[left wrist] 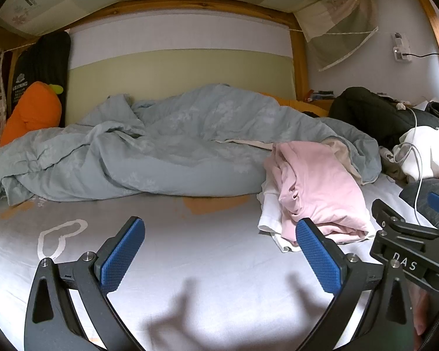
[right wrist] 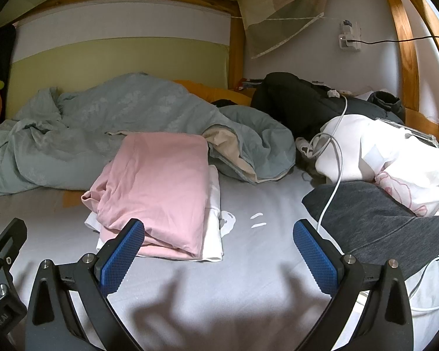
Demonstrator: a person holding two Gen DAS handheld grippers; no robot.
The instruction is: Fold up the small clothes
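Bunk-bed interior, wooden frame, pale grey sheet (right wrist: 248,199) as work surface. Blue-grey duvet (left wrist: 161,146) bunched along the far side from 9 to 1 o'clock. Pink garment (right wrist: 158,187) folded, stacked on a folded white garment (right wrist: 213,234), at 11 o'clock in the right wrist view and 2 o'clock in the left. Unfolded pile at 3 o'clock in the right view: dark grey garment (right wrist: 380,219) under white clothes (right wrist: 395,158), white cable (right wrist: 333,181) draped across (snag risk).

Step judged in hand: fetching the next piece. Advised: clear the cable first, pinch the dark grey garment at one edge, drag onto bare sheet, spread flat before folding; keep clear of the finished stack.

Left gripper (left wrist: 219,251): fingers spread wide, holding nothing, above bare sheet. Right gripper (right wrist: 219,251): likewise wide apart and unloaded, near the pink garment's near edge; contact not discernible.
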